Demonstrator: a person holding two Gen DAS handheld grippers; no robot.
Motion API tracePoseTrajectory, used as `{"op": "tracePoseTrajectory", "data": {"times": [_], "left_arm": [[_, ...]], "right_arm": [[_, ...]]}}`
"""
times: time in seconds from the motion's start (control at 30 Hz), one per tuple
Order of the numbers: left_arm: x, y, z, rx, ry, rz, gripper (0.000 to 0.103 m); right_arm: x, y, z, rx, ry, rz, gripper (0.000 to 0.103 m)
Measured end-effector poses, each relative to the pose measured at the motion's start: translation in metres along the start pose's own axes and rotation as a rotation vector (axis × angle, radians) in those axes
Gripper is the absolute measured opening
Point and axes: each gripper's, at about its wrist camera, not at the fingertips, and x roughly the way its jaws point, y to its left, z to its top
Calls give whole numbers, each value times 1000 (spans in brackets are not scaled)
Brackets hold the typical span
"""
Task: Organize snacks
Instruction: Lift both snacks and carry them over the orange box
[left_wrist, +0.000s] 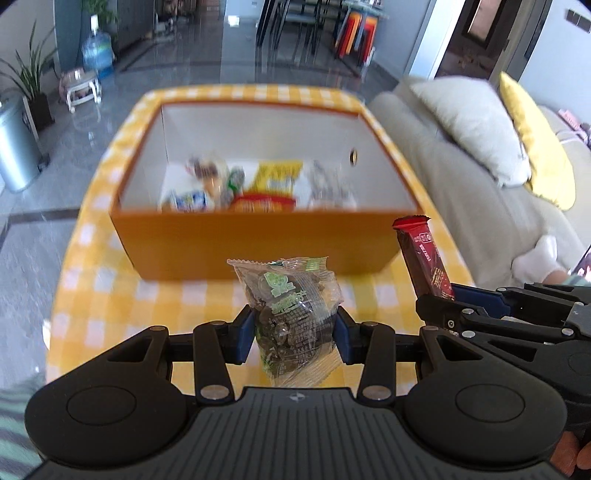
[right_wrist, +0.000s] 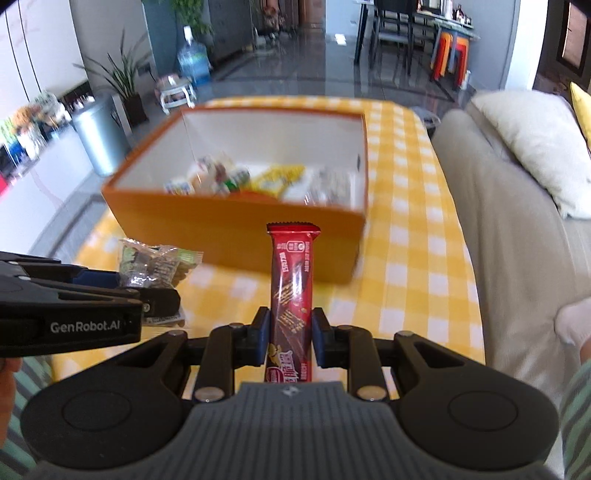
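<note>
My left gripper (left_wrist: 294, 334) is shut on a clear snack packet with green print and dark pieces (left_wrist: 293, 314), held above the yellow checked table short of the orange box (left_wrist: 255, 243). My right gripper (right_wrist: 290, 338) is shut on a red chocolate wafer bar (right_wrist: 291, 284), held upright before the box's near right corner (right_wrist: 280, 240). The box holds several snack packs (left_wrist: 258, 184). The bar also shows at the right of the left wrist view (left_wrist: 424, 254). The packet also shows at the left of the right wrist view (right_wrist: 155, 266).
The table wears a yellow and white checked cloth (right_wrist: 406, 258). A beige sofa with a white cushion (right_wrist: 528, 147) stands to the right. A metal bin (left_wrist: 14, 147), plants and a water bottle stand on the floor to the left.
</note>
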Motion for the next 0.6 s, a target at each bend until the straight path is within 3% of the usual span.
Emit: {"op": "tracePoseTrajectory", "data": {"times": [0.37, 0.6], "left_arm": [[-12, 20, 64, 16, -103, 40, 49], [8, 40, 99, 29, -96, 64, 49]], "right_arm": [[-13, 22, 81, -71, -130, 74, 20], [16, 26, 125, -83, -124, 84, 20]]}}
